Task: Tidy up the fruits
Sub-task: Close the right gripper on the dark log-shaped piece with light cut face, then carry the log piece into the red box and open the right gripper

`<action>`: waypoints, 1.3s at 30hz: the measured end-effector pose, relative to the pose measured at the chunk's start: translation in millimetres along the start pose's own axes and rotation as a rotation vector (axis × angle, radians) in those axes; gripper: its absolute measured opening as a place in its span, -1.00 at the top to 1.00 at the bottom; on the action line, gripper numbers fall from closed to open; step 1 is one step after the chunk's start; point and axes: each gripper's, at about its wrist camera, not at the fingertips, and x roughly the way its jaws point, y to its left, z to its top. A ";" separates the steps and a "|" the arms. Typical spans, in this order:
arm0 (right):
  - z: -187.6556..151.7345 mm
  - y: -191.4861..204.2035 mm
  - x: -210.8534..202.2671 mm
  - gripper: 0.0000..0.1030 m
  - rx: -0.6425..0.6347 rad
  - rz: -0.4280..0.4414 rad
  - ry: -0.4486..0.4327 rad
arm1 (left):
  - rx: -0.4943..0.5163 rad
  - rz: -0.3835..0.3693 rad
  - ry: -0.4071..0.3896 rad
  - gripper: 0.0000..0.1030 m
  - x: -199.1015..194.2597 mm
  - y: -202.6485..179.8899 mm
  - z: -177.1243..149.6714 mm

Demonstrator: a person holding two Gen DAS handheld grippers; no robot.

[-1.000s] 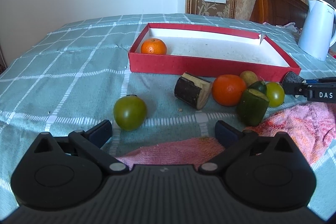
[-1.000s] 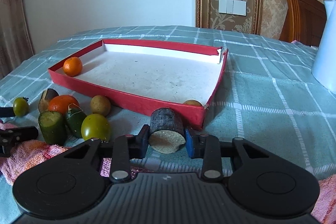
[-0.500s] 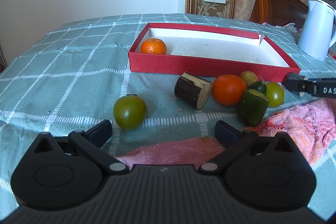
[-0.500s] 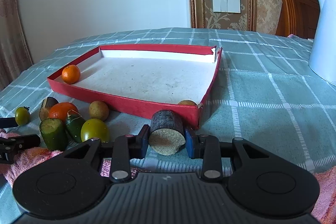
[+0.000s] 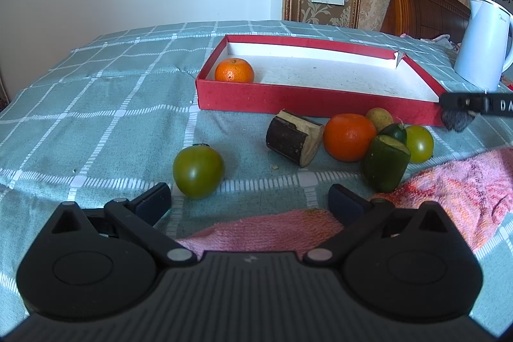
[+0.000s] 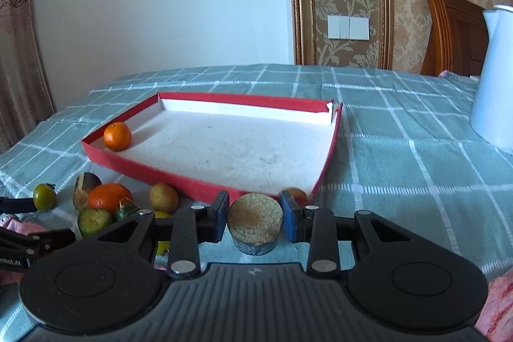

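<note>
A red tray (image 5: 288,100) (image 6: 205,189) with a white floor holds one small orange (image 5: 234,70) (image 6: 117,136) in a corner. My right gripper (image 6: 255,207) is shut on a dark-skinned cut stub (image 6: 256,218), tan cut face toward the camera, just before the tray's near corner. In the left wrist view that gripper (image 5: 465,103) and stub (image 5: 455,120) show at the right edge. My left gripper (image 5: 248,196) stands open and empty above a pink towel (image 5: 272,229). Ahead lie a green tomato (image 5: 198,171), another dark stub (image 5: 295,141), a big orange (image 5: 349,137), a cucumber piece (image 5: 386,164) and a yellow-green tomato (image 5: 418,143).
A white kettle (image 5: 481,44) stands right of the tray on the checked green cloth (image 5: 96,117). A small brown fruit (image 5: 379,118) and a small dark green fruit (image 5: 392,132) sit in the cluster. Another brownish fruit (image 6: 296,194) peeks from behind my right gripper's finger. A wooden headboard (image 5: 416,5) rises behind.
My right gripper has risen a little with the stub and drifted right in the left wrist view. The left gripper and the loose fruit have not moved.
</note>
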 end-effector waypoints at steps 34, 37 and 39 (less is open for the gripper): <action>62.4 2.3 110.9 0.34 -0.063 -0.142 0.064 | 0.000 0.000 0.000 -1.00 -0.2 -0.3 0.1; 61.6 1.3 119.0 0.34 -0.070 -0.152 0.088 | 0.000 0.000 0.000 -1.00 -0.2 -0.3 0.1; 60.9 1.8 122.2 0.34 -0.075 -0.157 0.090 | 0.000 0.001 0.000 -1.00 -0.3 -0.3 0.2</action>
